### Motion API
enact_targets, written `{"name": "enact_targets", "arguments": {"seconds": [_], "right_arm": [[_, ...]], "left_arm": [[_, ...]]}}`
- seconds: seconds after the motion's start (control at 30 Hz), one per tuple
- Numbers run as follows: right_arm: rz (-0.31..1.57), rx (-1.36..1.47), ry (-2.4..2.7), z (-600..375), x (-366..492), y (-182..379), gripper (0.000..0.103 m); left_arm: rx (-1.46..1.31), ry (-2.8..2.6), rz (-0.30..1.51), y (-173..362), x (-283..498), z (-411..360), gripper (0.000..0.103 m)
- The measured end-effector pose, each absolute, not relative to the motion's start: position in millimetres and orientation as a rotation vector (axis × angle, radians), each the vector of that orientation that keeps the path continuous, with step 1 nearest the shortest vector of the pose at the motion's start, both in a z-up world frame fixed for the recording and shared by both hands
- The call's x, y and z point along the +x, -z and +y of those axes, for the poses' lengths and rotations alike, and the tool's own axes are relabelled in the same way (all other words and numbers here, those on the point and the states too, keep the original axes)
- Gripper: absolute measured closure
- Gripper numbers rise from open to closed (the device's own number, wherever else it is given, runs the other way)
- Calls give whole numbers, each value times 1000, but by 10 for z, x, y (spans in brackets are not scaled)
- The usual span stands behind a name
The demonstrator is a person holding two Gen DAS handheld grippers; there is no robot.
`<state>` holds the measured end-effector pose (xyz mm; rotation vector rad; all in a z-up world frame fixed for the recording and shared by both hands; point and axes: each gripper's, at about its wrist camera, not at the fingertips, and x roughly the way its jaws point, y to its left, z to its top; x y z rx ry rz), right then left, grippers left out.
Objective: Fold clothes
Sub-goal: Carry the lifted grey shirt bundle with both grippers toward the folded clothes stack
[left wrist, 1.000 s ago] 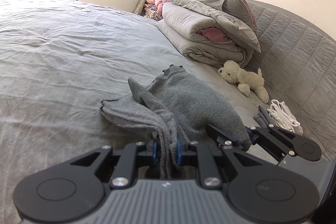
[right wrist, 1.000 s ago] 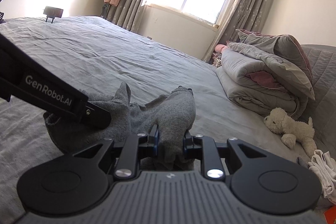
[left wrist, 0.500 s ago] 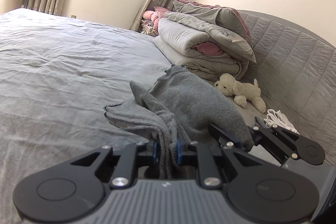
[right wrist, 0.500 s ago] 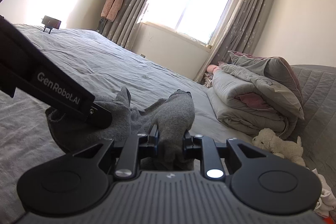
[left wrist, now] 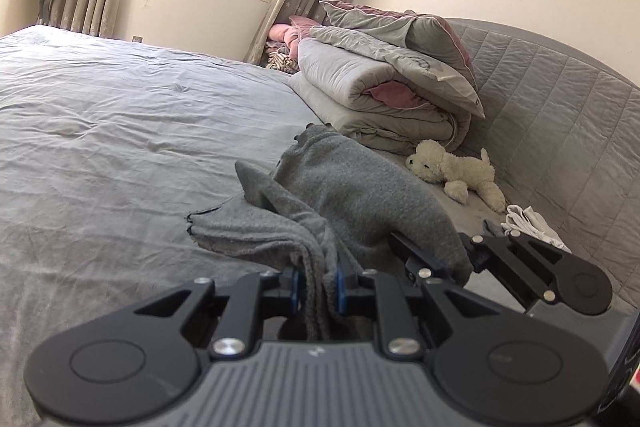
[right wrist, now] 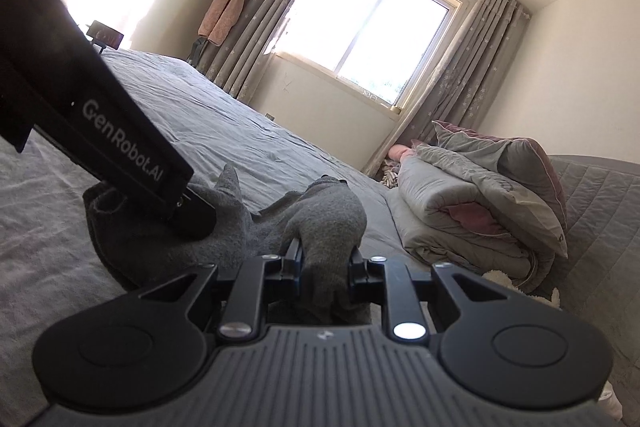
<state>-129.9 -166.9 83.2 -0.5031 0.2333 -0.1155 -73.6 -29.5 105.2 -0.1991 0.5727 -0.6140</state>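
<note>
Grey bed (left wrist: 100,131) carries the grey garment (left wrist: 360,195), stretching far from both tongs: left tongs (left wrist: 318,281) and right tongs (right wrist: 325,261) each pinch its near edge, side by side.

Two grippers, the left gripper (left wrist: 318,277) and the right gripper (right wrist: 325,261), are sharing one grey garment (left wrist: 360,195). One plush dog (left wrist: 452,171), one folded quilt (left wrist: 384,95) and one white cloth bundle (left wrist: 532,223) are lying on one bed (left wrist: 120,131).
</note>
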Motion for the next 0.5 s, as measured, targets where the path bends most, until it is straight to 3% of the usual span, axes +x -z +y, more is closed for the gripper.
{"name": "enact_targets", "arguments": {"seconds": [0.5], "right_arm": [[211,-569,117,-1604,-1315,-766,82]], "left_arm": [[-148,596,591,-976,-739,-320,86]]}}
